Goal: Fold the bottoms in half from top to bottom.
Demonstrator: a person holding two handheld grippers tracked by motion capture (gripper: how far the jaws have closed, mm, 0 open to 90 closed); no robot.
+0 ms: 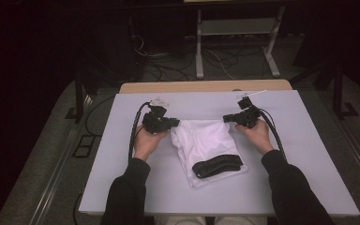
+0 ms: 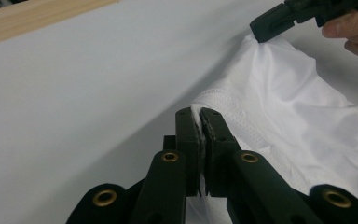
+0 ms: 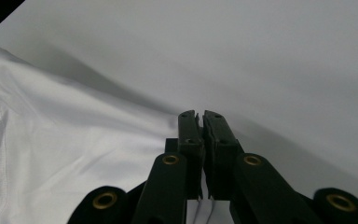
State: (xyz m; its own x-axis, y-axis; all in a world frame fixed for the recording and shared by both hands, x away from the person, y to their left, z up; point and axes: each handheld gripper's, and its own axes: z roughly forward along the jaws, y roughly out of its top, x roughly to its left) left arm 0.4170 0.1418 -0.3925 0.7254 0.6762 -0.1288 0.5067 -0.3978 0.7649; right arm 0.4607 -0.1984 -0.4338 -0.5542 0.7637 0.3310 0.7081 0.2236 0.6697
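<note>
White garment (image 1: 201, 140), folded, black waistband (image 1: 217, 165)

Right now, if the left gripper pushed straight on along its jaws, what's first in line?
The left gripper is already shut on the white garment's corner. Straight ahead of its tips there is bare table, then likely the wooden edge; depth is hard to judge.

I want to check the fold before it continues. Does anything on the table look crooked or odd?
Slightly. The white garment lies at an angle to the table edges, and its black waistband runs slanted too. The left gripper and right gripper each pinch a far corner. Nothing looks damaged.
</note>
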